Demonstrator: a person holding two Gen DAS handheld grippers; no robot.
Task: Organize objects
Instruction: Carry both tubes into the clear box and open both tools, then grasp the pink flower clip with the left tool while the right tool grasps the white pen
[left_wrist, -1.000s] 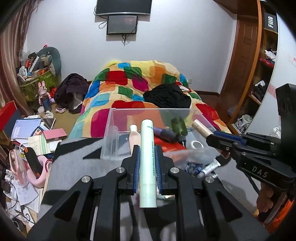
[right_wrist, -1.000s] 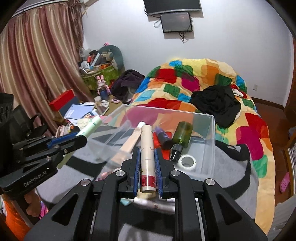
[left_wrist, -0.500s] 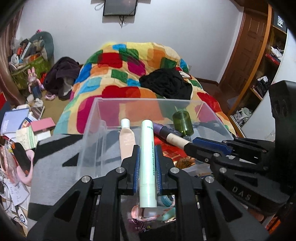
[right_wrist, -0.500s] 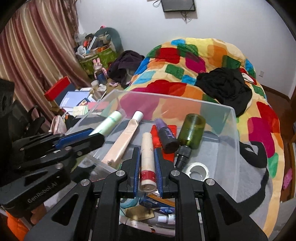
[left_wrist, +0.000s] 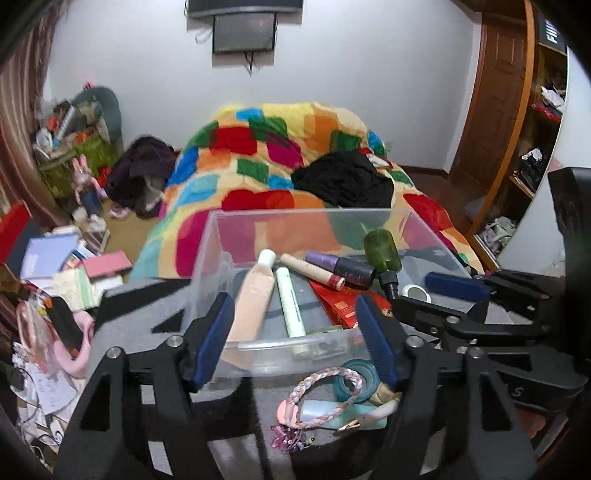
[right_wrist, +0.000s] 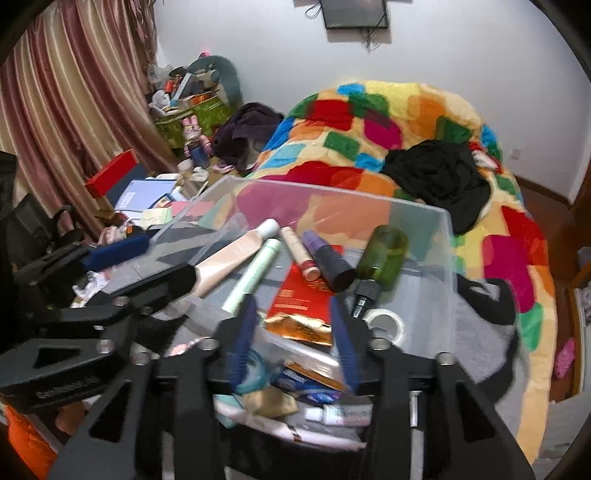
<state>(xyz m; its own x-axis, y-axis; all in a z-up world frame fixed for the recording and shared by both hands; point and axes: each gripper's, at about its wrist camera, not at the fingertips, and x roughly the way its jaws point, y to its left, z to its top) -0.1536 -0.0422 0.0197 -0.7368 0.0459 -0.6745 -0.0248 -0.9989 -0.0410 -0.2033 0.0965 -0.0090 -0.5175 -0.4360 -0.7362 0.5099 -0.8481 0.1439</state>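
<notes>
Pale green tube, peach tube, dark green bottle, red packet, multicoloured patchwork blanket.

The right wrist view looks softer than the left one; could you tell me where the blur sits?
Right wrist view: the left tongs and the foreground clutter smear; the clear bin stays fairly sharp. Left wrist view: mostly crisp, with fisheye bending at the door frame.

Inside the clear bin, a flat tube lies at nine o'clock, a slim tube just beside it, then a capped stick and a dark-capped tube toward twelve. The spray bottle lies at two o'clock, its nozzle pointing at the tape roll at three. At six o'clock, outside the bin's near wall, a braided cord lies over another tape roll, and the bed lies behind the bin.
</notes>
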